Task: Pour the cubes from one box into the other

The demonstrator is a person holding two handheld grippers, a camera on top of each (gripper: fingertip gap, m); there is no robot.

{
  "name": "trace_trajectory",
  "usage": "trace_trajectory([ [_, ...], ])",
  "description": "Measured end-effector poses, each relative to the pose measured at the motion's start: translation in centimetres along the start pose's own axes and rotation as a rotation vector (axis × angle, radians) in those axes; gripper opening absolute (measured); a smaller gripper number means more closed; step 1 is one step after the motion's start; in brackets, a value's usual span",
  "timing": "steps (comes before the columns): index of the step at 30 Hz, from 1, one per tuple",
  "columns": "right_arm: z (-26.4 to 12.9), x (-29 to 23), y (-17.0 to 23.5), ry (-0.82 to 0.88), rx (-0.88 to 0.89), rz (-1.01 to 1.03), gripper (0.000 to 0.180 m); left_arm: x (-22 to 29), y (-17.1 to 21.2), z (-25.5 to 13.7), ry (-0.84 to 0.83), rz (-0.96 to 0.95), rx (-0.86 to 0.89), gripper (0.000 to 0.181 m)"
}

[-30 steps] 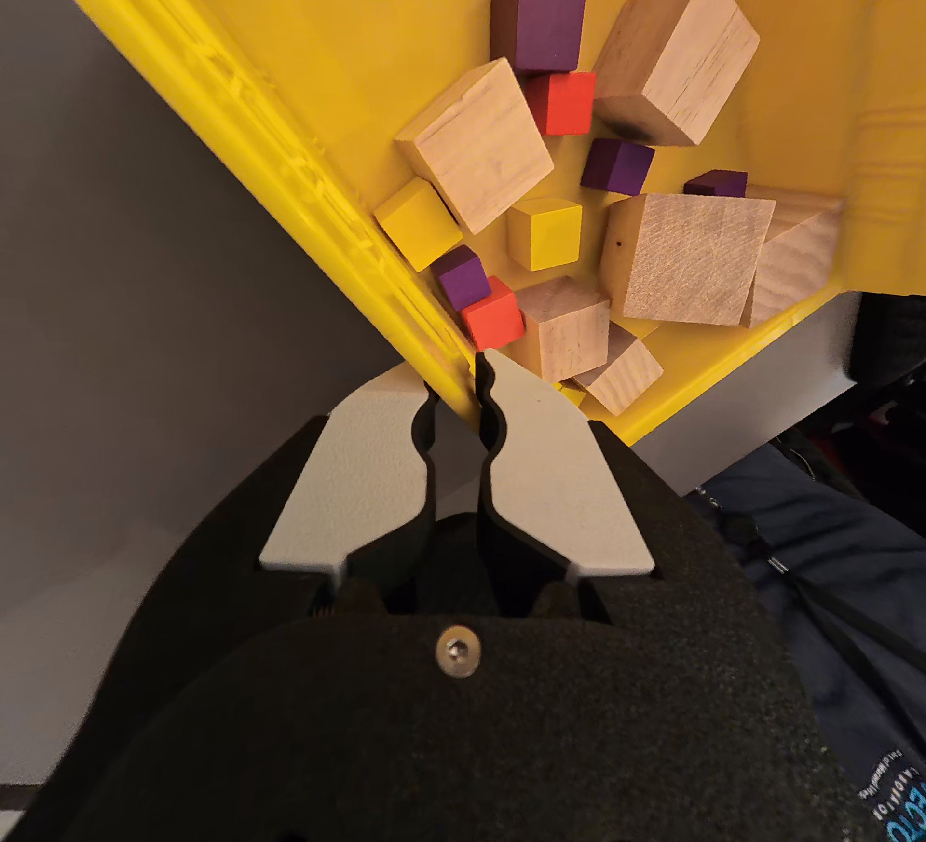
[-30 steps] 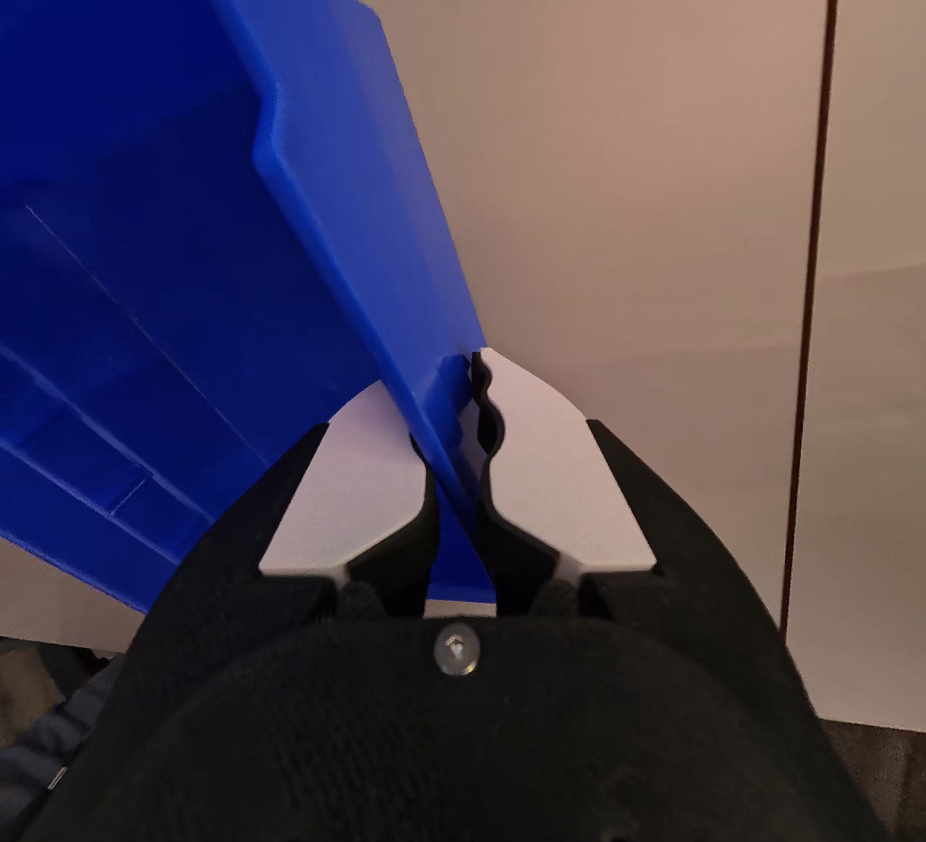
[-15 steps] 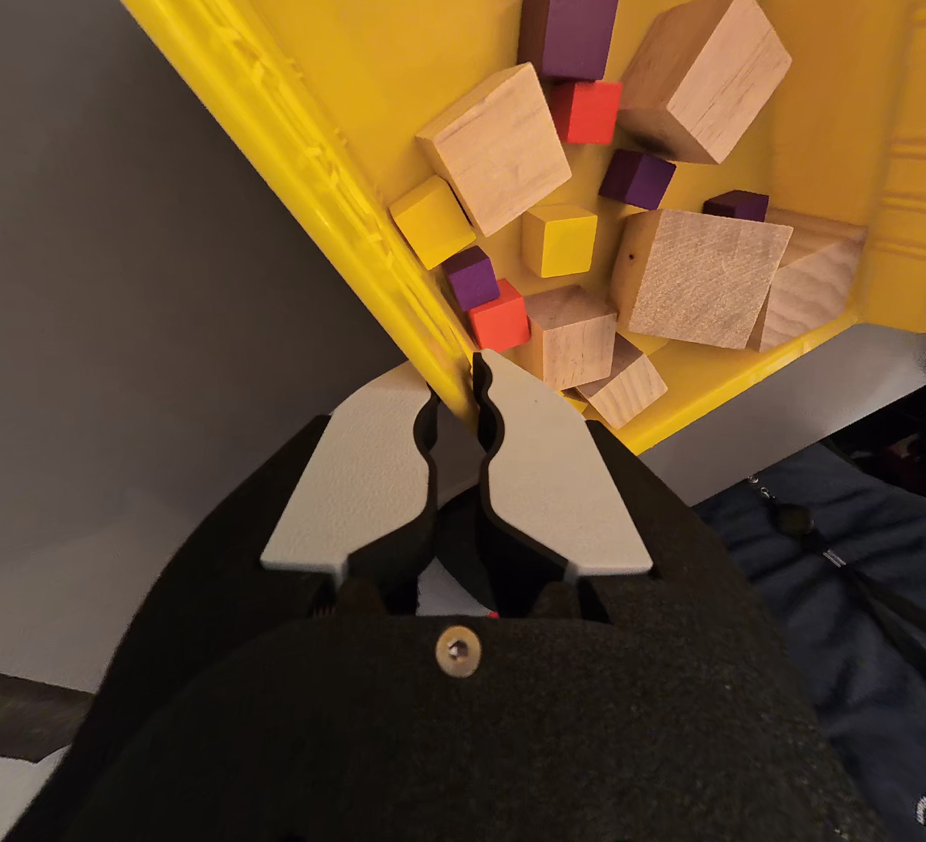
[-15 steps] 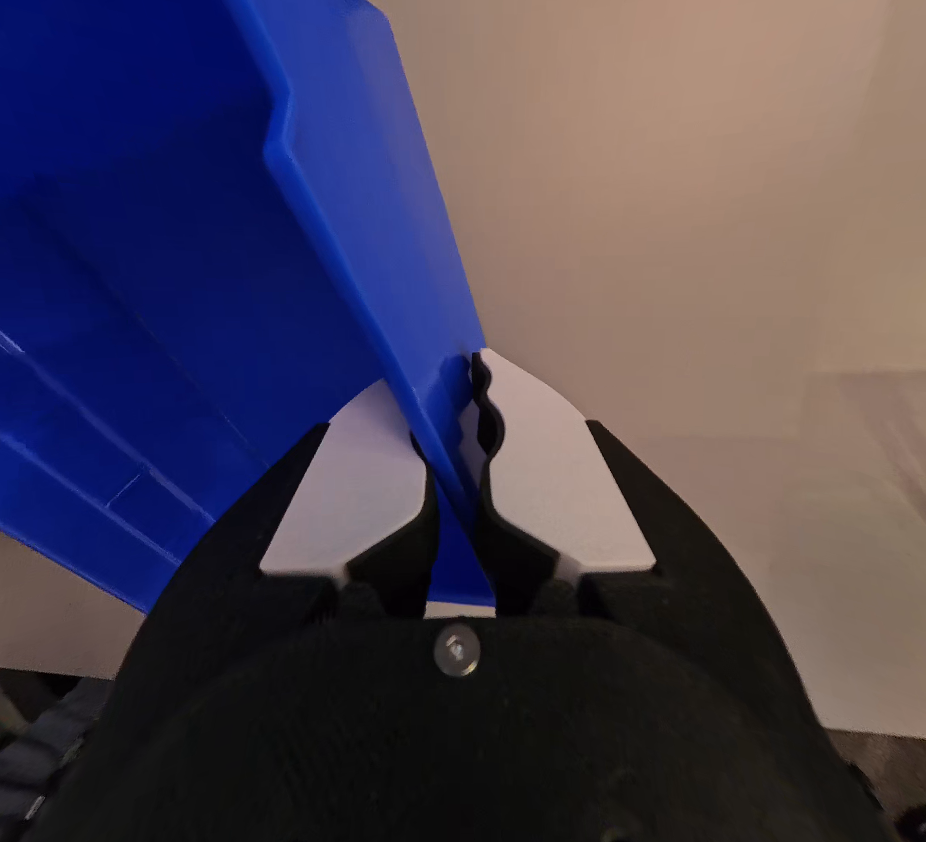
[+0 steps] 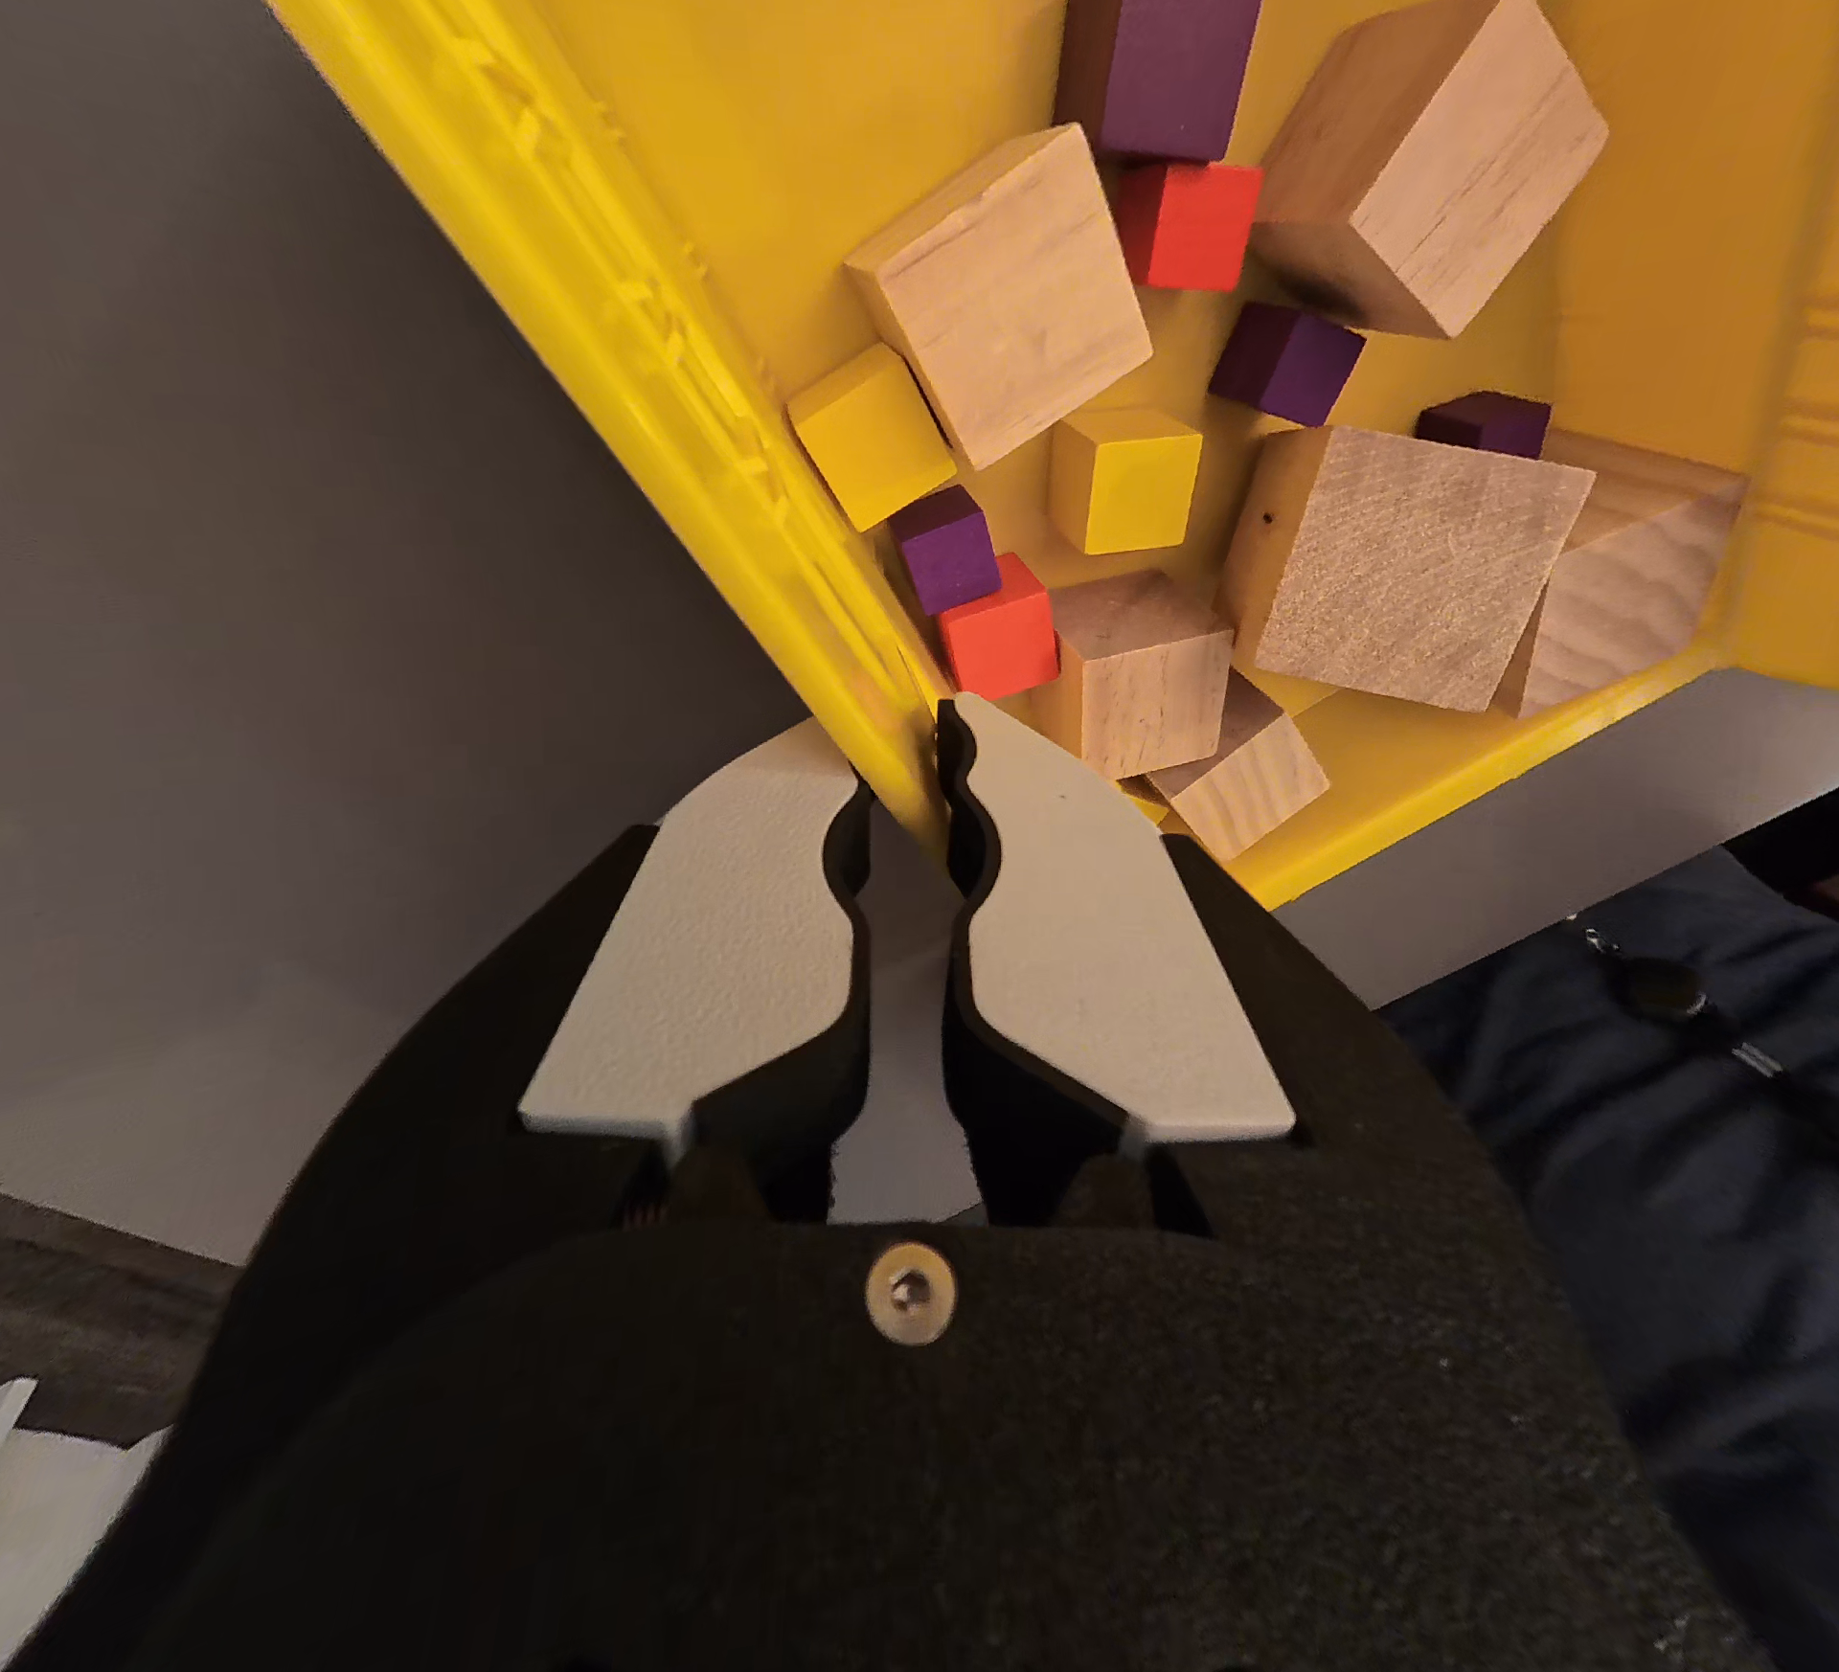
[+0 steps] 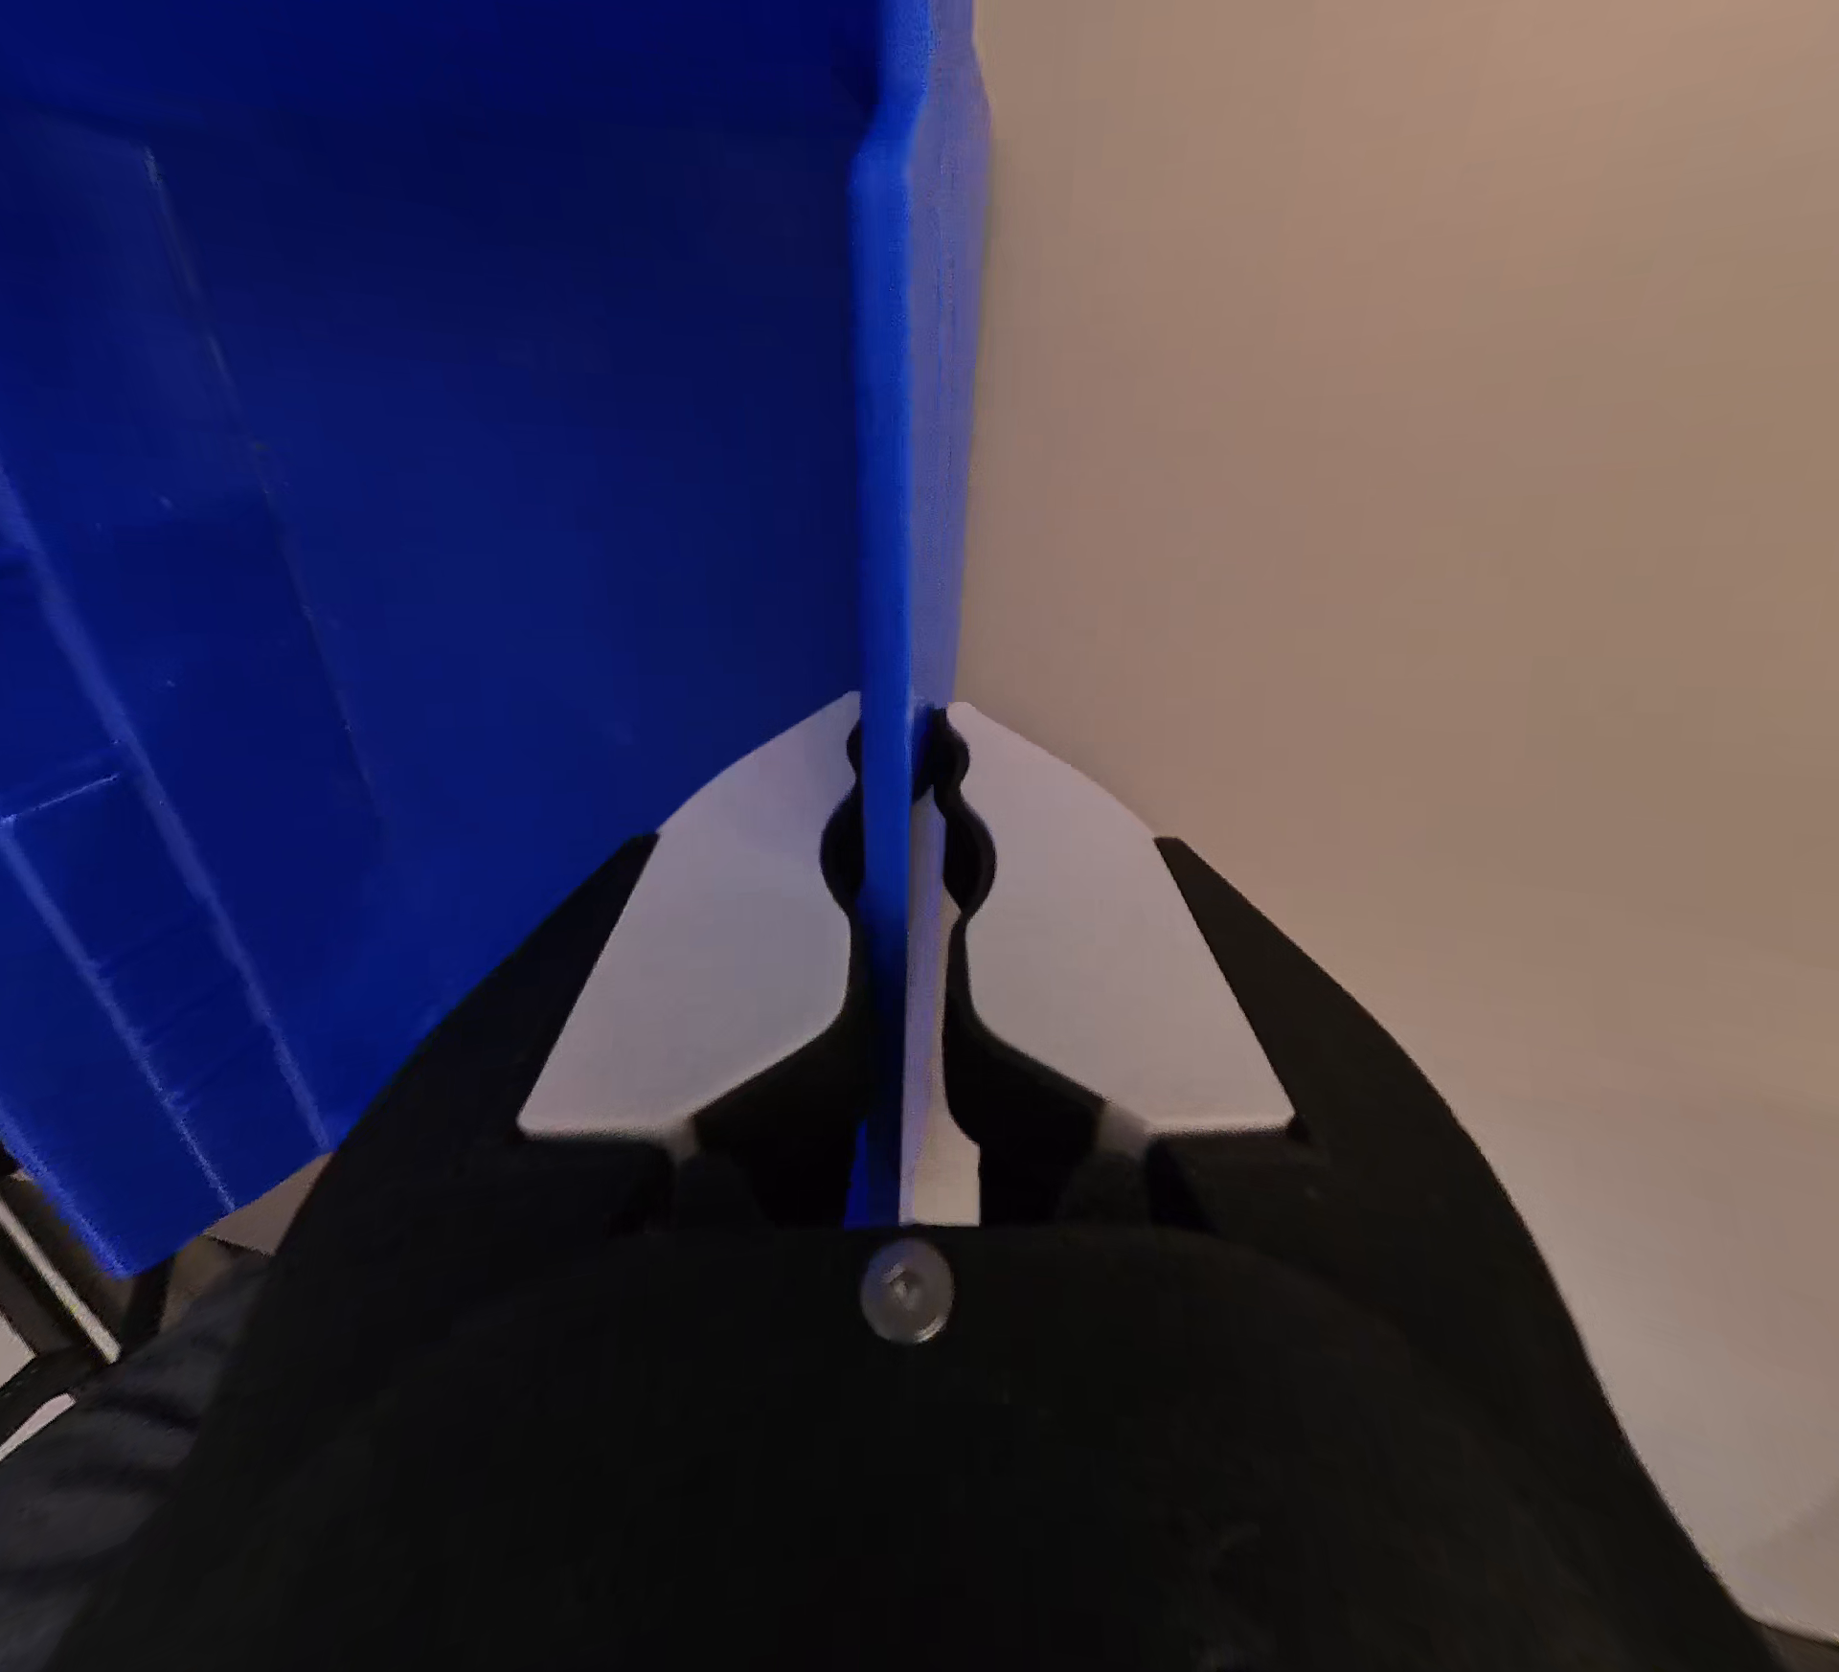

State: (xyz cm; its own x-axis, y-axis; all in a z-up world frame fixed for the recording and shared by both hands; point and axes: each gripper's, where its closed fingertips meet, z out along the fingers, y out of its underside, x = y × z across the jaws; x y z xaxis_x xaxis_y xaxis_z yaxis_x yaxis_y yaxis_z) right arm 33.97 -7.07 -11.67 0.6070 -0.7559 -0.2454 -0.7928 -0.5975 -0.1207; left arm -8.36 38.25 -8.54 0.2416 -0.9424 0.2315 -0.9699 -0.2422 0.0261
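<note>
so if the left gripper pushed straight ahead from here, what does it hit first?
The left gripper is already shut on the yellow box wall, so that wall. Its right finger, inside the box, would likely meet the small red cube just past its tip; depth is unclear.

My left finger hides behind the yellow box (image 5: 637, 251) wall, and that box runs off the top edge. The blue box (image 6: 498, 530) is cut off top and left, its far end unseen.
</note>
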Motion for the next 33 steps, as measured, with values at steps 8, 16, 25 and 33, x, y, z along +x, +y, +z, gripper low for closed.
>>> trace_trajectory([
  [8, -2.4, 0.0, -1.7, -0.013, 0.258, -0.004, 0.019, -0.8, 0.5, -0.2, -0.014, 0.019, 0.000, 0.010],
  [16, -21.0, -6.5, -3.0, -0.146, 1.225, -0.144, 0.030, -1.2, 0.6, -0.2, -0.006, 0.006, 0.011, 0.010],
  [25, -27.4, -14.2, 0.4, -0.494, 1.551, -0.374, 0.034, -4.0, 2.4, -0.8, -0.131, -0.006, -0.030, 0.014],
  [33, -24.9, -12.8, -0.1, -0.397, 1.656, -0.392, 0.028, -6.2, 3.1, -1.3, -0.121, 0.009, -0.016, 0.013],
])
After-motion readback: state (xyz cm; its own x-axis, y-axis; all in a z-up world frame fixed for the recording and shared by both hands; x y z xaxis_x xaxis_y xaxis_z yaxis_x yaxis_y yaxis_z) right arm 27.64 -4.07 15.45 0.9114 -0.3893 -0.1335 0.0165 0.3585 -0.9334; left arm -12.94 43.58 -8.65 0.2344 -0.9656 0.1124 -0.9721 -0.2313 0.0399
